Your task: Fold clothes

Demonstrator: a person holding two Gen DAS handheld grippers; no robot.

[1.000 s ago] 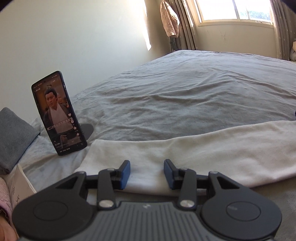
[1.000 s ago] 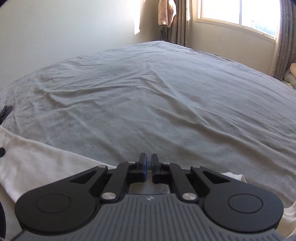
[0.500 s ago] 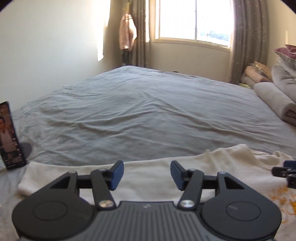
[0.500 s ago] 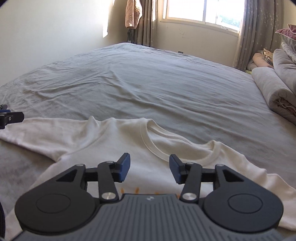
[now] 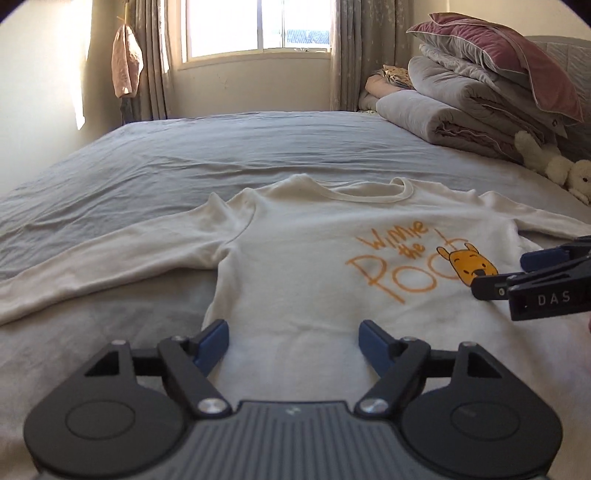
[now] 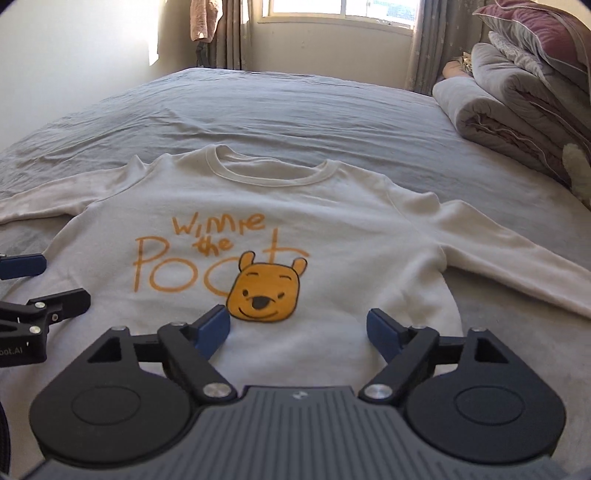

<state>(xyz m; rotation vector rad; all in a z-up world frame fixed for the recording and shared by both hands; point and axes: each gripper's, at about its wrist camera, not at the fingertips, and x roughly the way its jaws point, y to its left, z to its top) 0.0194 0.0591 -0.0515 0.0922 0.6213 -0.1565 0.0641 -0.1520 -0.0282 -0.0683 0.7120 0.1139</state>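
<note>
Two grippers hang low over a cream sweatshirt [image 5: 295, 266] that lies flat, front side up, on the grey bed [image 5: 207, 155]. The left gripper [image 5: 293, 345] has its blue fingers spread wide and holds nothing; it is above the lower left part of the sweatshirt body, near the side seam. The right gripper [image 6: 298, 330] is also released, with its fingers wide apart, just below the orange bear face [image 6: 267, 291] printed on the chest. Orange letters [image 6: 218, 236] stand above and to the left of this face. Both sleeves are stretched out to the sides, and the round collar [image 6: 273, 171] points toward the window [image 5: 258, 26]. At the right side of the bed there is a pile of folded quilts [image 5: 476, 96] with a dark red pillow [image 5: 517, 51] on top, and a white plush toy [image 5: 554, 162] lies beside the pile.
</note>
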